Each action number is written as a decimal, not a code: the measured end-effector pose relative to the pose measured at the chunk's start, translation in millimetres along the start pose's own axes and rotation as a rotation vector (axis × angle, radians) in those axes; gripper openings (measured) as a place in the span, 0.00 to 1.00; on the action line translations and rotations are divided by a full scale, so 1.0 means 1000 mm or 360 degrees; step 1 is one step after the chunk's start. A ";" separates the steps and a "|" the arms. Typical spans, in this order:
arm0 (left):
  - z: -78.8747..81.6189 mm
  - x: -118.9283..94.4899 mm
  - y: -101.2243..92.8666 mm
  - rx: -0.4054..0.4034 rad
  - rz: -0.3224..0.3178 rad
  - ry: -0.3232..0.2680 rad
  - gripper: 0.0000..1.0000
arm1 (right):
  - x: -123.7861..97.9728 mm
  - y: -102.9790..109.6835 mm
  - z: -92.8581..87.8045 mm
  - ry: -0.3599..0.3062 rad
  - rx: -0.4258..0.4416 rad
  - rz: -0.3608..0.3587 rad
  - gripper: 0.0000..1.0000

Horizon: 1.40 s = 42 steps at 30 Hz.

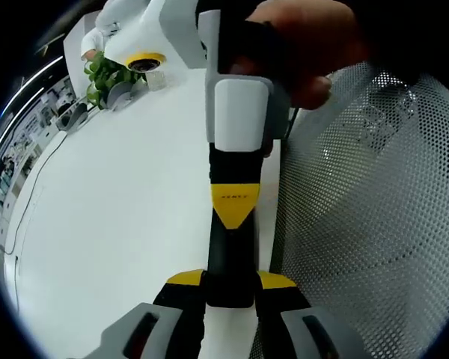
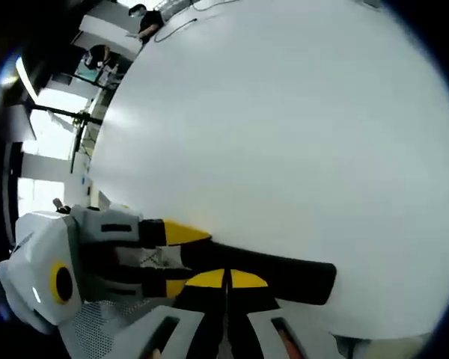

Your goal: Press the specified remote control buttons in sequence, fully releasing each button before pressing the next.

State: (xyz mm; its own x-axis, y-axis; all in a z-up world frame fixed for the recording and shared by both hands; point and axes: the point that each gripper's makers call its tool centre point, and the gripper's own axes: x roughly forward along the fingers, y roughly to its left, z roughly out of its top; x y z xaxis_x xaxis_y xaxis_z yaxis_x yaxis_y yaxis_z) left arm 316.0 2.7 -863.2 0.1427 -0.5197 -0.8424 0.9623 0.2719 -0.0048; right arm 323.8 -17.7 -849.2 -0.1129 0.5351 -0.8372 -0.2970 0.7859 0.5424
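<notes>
Black and yellow pads of my left gripper [image 1: 230,283] are clamped on the near end of a long, slim black remote [image 1: 228,254], 1 pad on each long side. The remote runs straight away from those jaws, held above the white table [image 1: 120,209] and not lying on it.

My right gripper [image 1: 232,206] comes down from the top of the left gripper view. Its 2 jaws are pressed together into a single yellow point, and that point sits on the upper face of the remote, about halfway along. In the right gripper view, those same jaws [image 2: 228,278] rise with only a thin line between them, holding nothing. Just past their tips the remote [image 2: 284,273] crosses sideways as a dark bar, with my left gripper [image 2: 183,258] gripping its left end.

I judge that a button press is in hand, with the tip either on a button or just meeting it. No buttons or markings are visible, so I cannot tell which 1 it is or whether it is pushed in. The next move calls for lifting the tip fully clear, then shifting along the face to the next button while the left grip stays steady.

Beyond the table's edge stands a grey mesh chair [image 1: 374,209].
</notes>
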 end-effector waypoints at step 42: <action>0.001 0.001 0.001 0.0013 0.0003 0.0004 0.25 | 0.001 -0.008 0.001 -0.0001 -0.0045 -0.0064 0.00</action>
State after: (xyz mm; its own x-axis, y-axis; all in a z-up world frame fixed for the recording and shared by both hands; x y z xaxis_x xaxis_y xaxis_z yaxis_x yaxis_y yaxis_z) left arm 317.4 2.0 -863.7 0.1441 -0.5168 -0.8439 0.9638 0.2666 0.0013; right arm 327.0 -22.9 -854.1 -0.0996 0.5033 -0.8584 -0.3279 0.7979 0.5059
